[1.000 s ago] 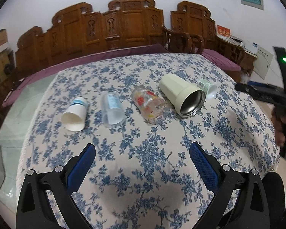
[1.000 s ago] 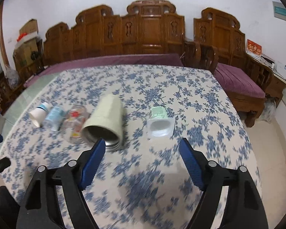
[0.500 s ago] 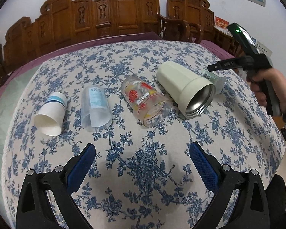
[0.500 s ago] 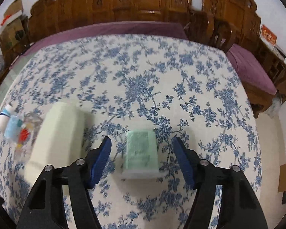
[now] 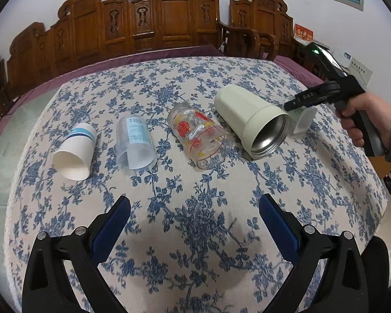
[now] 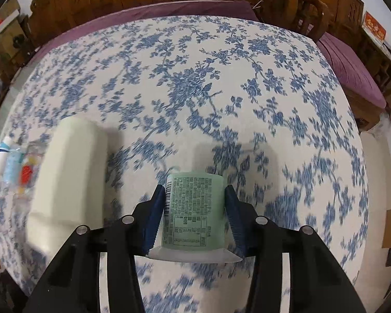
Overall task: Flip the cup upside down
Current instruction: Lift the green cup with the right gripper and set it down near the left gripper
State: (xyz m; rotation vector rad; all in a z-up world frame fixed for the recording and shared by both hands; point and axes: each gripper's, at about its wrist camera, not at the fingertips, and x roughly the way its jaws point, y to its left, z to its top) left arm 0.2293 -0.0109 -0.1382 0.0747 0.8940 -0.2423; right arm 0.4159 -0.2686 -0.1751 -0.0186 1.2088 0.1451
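A small green-labelled plastic cup (image 6: 194, 211) lies on its side on the flowered tablecloth, rim toward the camera. My right gripper (image 6: 194, 203) has closed on it, a blue pad on each side. In the left wrist view the same cup (image 5: 303, 121) shows at the far right, partly hidden by the right gripper (image 5: 297, 104) and the hand holding it. My left gripper (image 5: 194, 216) is open and empty above the near part of the table.
Several other cups lie on their sides in a row: a paper cup (image 5: 74, 151), a clear plastic cup (image 5: 135, 140), a printed glass (image 5: 200, 135) and a cream steel-lined mug (image 5: 250, 120). The mug lies just left of the green cup (image 6: 65, 172). Carved wooden chairs (image 5: 169, 18) stand behind the table.
My right gripper moved down and forward over the green cup and closed its fingers onto it. My left gripper drew slightly closer to the row of cups and stayed open.
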